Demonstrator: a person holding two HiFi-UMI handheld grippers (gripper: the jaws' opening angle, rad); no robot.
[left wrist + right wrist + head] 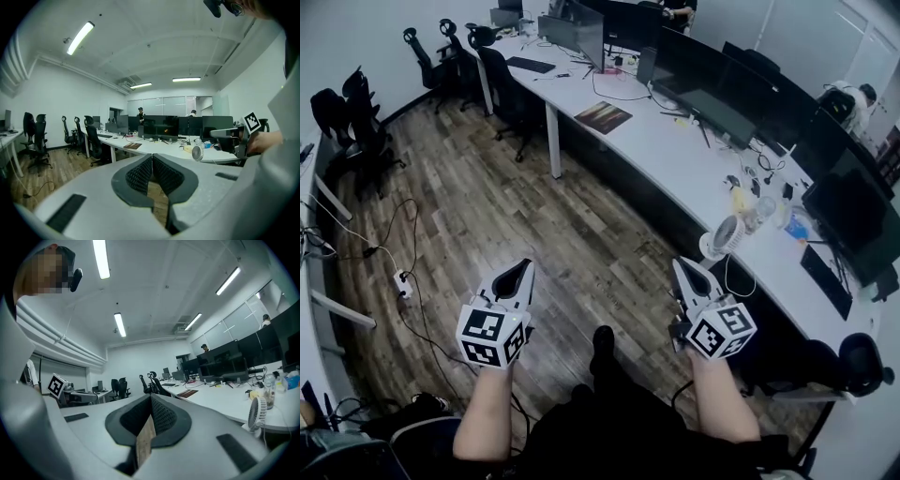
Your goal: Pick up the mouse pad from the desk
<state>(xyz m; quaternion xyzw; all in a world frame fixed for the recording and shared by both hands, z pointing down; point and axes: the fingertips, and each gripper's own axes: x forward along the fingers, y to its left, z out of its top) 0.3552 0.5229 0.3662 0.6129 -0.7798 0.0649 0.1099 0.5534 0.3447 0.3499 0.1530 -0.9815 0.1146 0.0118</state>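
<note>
**A:** Where is the mouse pad?

**B:** The mouse pad [603, 117] is a dark, brownish rectangle. It lies flat on the long white desk [675, 164], close to the front edge, with bare desktop all round it. Nothing appears to rest on it. A keyboard [531, 65] lies further along the desk, and monitors [712, 94] line the back.

**A:** And the 2 grippers?

**B:** Both are well apart from the pad, held out low over the wooden floor [487, 216] in the aisle beside the desk. The left gripper [525, 266] has its jaws pressed together with nothing between them. The right gripper [681, 266] is the same: closed and empty. It is nearer the desk, close to a small white fan [727, 236].

**A:** Why carry them closed?

**B:** Probably because there is nothing to grip yet. The pickup has not begun, and the step in hand looks like the approach.

**A:** Does the pad's place help?

**B:** Likely, yes. A thin sheet lying flat gives jaws little to bite. Because it is near the front edge, 1 jaw could slip under it or drag it out over the edge. The jaws must open first.
</note>
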